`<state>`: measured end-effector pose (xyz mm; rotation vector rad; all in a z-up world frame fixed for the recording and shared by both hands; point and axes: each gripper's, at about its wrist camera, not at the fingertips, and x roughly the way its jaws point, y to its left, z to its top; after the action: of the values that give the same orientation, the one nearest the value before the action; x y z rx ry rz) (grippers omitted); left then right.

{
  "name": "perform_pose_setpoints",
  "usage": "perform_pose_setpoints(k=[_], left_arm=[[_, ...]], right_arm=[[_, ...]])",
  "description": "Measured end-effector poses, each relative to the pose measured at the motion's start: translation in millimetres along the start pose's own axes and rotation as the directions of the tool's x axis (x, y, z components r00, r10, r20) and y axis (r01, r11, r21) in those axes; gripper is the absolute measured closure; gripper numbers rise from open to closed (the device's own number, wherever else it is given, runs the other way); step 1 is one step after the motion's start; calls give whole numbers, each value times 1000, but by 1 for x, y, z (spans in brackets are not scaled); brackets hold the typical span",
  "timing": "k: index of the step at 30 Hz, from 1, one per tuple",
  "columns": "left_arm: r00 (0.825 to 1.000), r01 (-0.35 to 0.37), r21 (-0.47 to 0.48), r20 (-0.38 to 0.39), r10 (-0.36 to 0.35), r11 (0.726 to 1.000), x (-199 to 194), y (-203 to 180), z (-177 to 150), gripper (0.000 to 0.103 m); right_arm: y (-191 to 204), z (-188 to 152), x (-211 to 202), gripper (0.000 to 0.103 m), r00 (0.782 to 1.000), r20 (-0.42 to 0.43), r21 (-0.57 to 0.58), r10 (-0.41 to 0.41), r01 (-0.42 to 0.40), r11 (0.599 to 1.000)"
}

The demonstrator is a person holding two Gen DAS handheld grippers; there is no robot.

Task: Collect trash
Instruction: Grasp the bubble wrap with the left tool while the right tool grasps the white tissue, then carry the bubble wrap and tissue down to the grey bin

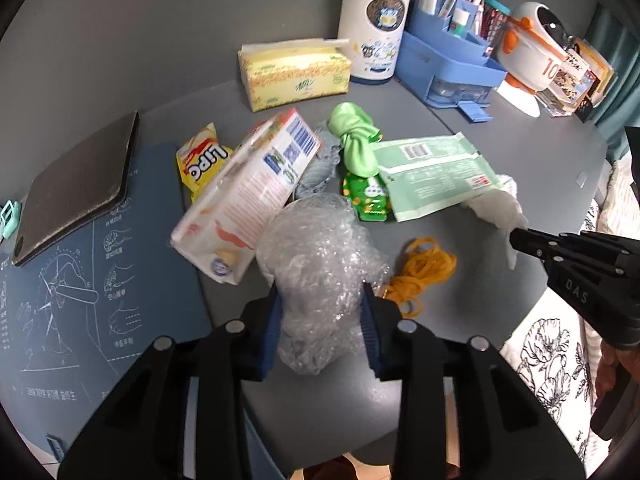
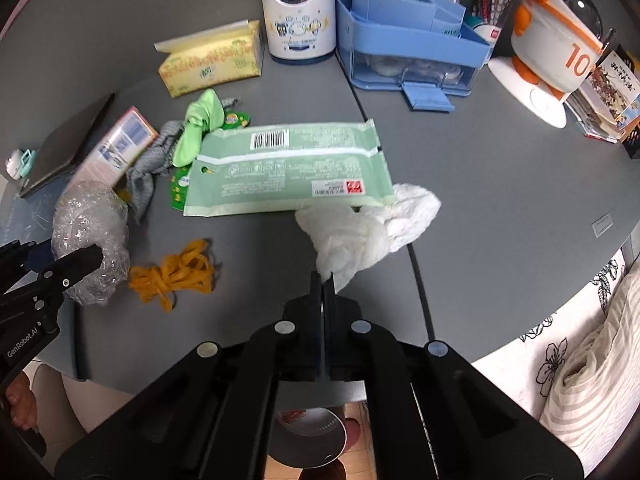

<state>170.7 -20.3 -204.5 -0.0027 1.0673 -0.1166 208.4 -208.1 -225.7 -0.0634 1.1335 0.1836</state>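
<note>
My left gripper (image 1: 322, 300) is shut on a ball of clear bubble wrap (image 1: 320, 256), also in the right wrist view (image 2: 92, 232). My right gripper (image 2: 323, 280) is shut on the corner of a crumpled white tissue (image 2: 368, 232), which shows at the right in the left wrist view (image 1: 500, 208). On the grey table (image 2: 500, 184) lie a pale green wrapper (image 2: 288, 168), a tangle of orange rubber bands (image 2: 176, 276), a pink-white carton (image 1: 248, 196), a yellow Lipo packet (image 1: 200, 160), a green candy wrapper (image 1: 366, 196) and a knotted green cloth (image 1: 356, 140).
A yellow tissue pack (image 1: 296, 72), a white canister (image 1: 376, 20), a blue desk organiser (image 2: 412, 40) and a white-orange robot toy (image 2: 556, 36) stand at the back. A dark tablet (image 1: 80, 188) lies on a blue mat (image 1: 92, 300) at the left. A bin (image 2: 308, 440) sits below the table edge.
</note>
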Motion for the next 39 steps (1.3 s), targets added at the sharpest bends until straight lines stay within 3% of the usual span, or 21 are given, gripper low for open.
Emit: perform_pose_setpoints(k=[12, 19, 29, 39], left_arm=[[995, 44, 29, 92, -47, 999, -61, 3, 16, 69], [987, 82, 91, 134, -94, 992, -96, -2, 14, 69], [980, 143, 167, 113, -163, 976, -125, -18, -19, 69], [980, 113, 118, 152, -131, 987, -171, -54, -81, 69]], right_arm=[[2, 12, -67, 103, 994, 105, 7, 23, -24, 1000], [20, 2, -115, 103, 987, 151, -9, 46, -45, 999], [44, -44, -155, 103, 986, 161, 13, 38, -40, 999], [41, -122, -201, 103, 982, 163, -89, 98, -85, 992]])
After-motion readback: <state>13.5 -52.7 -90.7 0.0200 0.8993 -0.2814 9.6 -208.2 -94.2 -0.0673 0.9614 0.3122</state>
